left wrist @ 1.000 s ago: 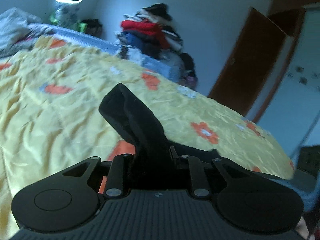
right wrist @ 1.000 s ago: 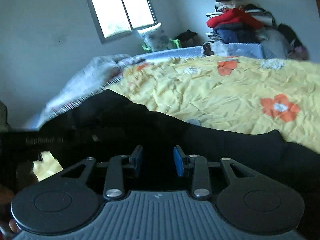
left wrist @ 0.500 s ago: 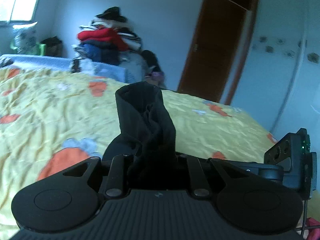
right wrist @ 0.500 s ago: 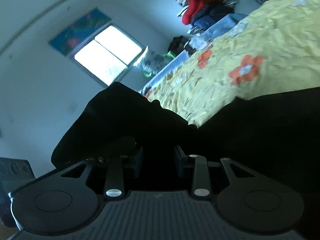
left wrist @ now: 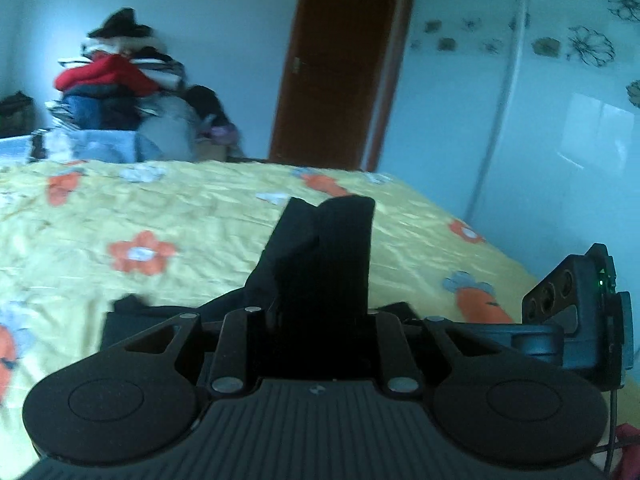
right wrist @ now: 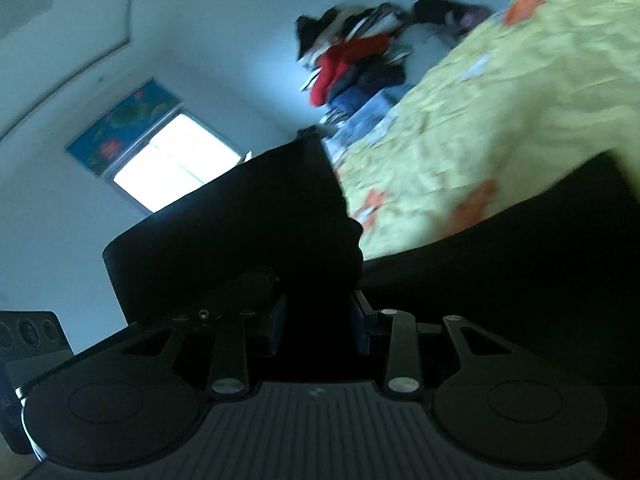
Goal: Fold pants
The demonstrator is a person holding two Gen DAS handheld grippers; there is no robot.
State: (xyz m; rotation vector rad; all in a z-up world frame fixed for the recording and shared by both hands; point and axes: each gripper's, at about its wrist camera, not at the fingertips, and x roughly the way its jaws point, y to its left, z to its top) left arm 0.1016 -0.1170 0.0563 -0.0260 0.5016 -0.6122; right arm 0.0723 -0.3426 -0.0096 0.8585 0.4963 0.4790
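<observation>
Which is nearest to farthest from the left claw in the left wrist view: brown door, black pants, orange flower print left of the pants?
1. Black pants: clamped in the left claw, sticking up centre.
2. Orange flower print: on the yellow bedspread, left.
3. Brown door: far wall, beyond the bed.

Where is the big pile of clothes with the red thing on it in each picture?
Left wrist view: the clothes pile sits upper left, beyond the bed.
Right wrist view: the same pile is upper middle, tilted with the picture.
Shared landmark: the yellow flowered bedspread.
</observation>
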